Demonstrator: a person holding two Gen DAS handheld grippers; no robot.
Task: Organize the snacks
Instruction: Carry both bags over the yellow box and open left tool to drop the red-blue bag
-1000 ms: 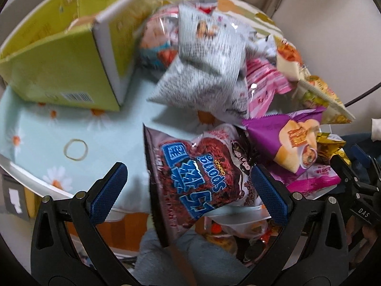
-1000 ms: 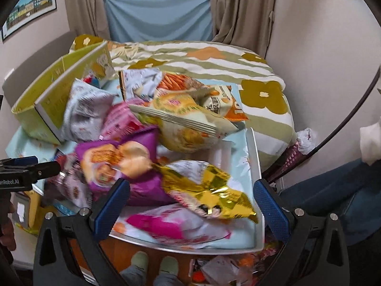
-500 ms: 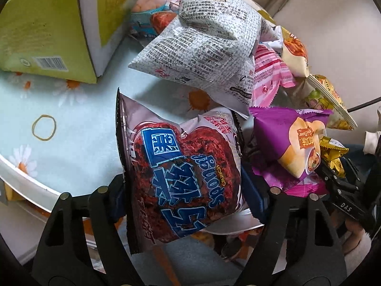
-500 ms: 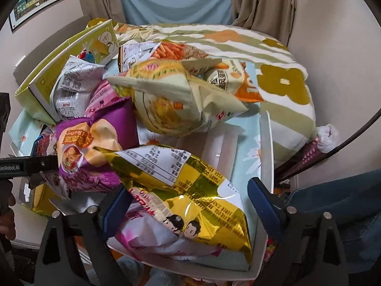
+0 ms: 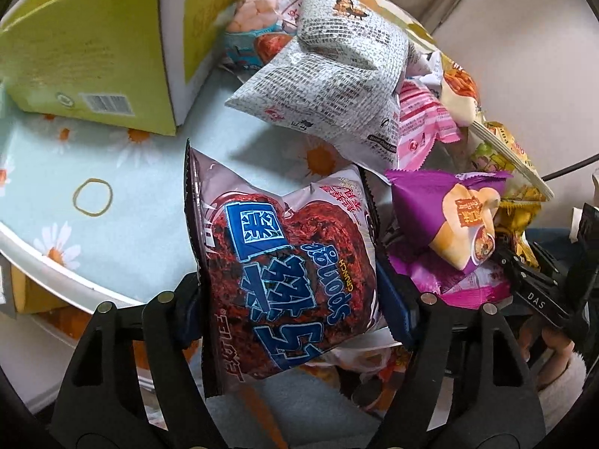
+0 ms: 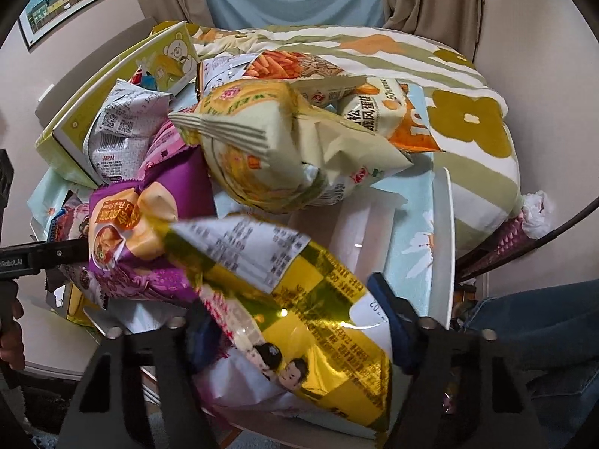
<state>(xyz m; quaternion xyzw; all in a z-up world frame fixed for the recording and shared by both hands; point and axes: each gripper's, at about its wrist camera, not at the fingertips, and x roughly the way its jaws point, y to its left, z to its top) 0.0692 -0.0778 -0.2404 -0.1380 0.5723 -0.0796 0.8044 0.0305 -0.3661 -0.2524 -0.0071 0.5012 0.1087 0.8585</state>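
Note:
My left gripper [image 5: 295, 310] is shut on a dark red snack bag with blue lettering [image 5: 284, 258], held just above the table's near edge. My right gripper [image 6: 295, 321] is shut on a gold and yellow snack bag [image 6: 299, 299], lifted off the pile. The pile holds a purple bag [image 5: 445, 220], also in the right wrist view [image 6: 149, 224], a white printed bag [image 5: 337, 75], a pink striped bag [image 5: 419, 123] and a pale yellow bag [image 6: 277, 149]. A yellow-green cardboard box [image 5: 86, 48] stands at the table's far left.
The table has a light blue daisy cloth [image 5: 112, 149] and a white rim [image 5: 56, 262]. A rubber band [image 5: 93, 197] lies on the cloth. A white tray [image 6: 443, 224] lies at the right edge. A flowered bed [image 6: 449, 104] lies beyond the table.
Both grippers have closed on their bags: the left on the dark red bag, the right on the gold bag. The gold bag has risen off the pile towards the camera.

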